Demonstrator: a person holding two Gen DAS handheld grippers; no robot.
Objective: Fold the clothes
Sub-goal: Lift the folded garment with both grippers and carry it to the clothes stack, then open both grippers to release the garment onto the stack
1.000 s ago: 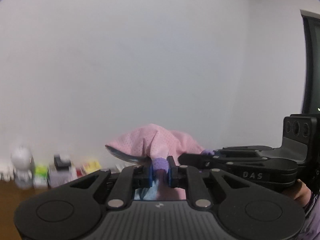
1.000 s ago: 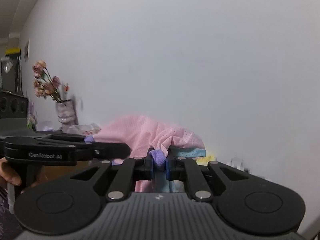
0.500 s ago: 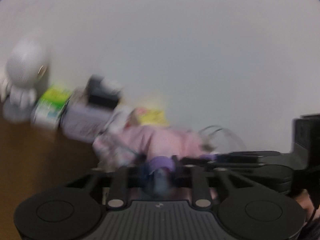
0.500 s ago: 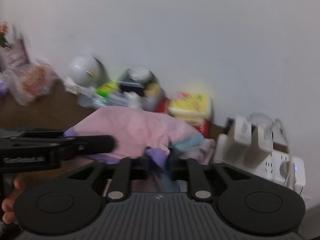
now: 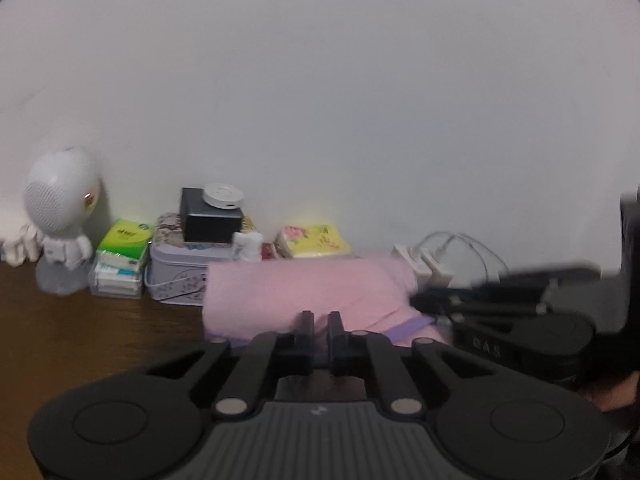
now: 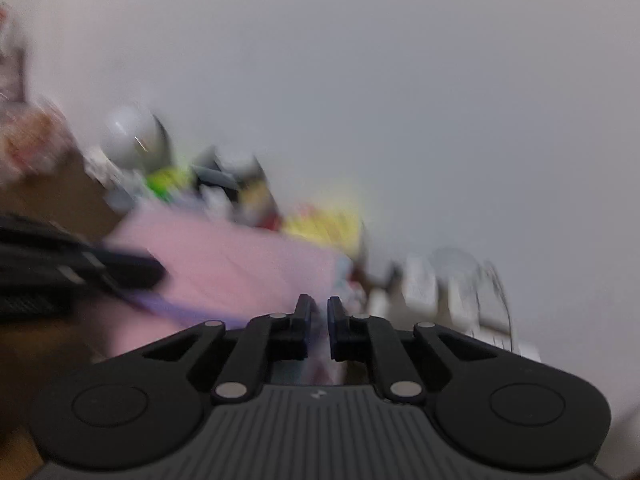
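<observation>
a brown table [image 5: 80, 332] is bearing a pink garment [image 5: 304, 288] lying folded, long axis left-right, before a lidded tin [image 5: 180, 276] with hidden contents; the left gripper [image 5: 319, 322] and right gripper [image 6: 318, 308], jaws just closing, are sitting nearly shut and empty.

The pink garment [image 5: 304, 288] is lying folded flat on the brown wooden table [image 5: 80, 332], close to the wall. It has purple trim [image 5: 412, 326] along the near edge. It's blurry in the right wrist view [image 6: 224, 264].

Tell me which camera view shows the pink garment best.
The left wrist view: the pink garment lies sharp on the wooden table, folded, with its purple trim visible. The right wrist view shows it only as a motion-blurred pink patch.
</observation>
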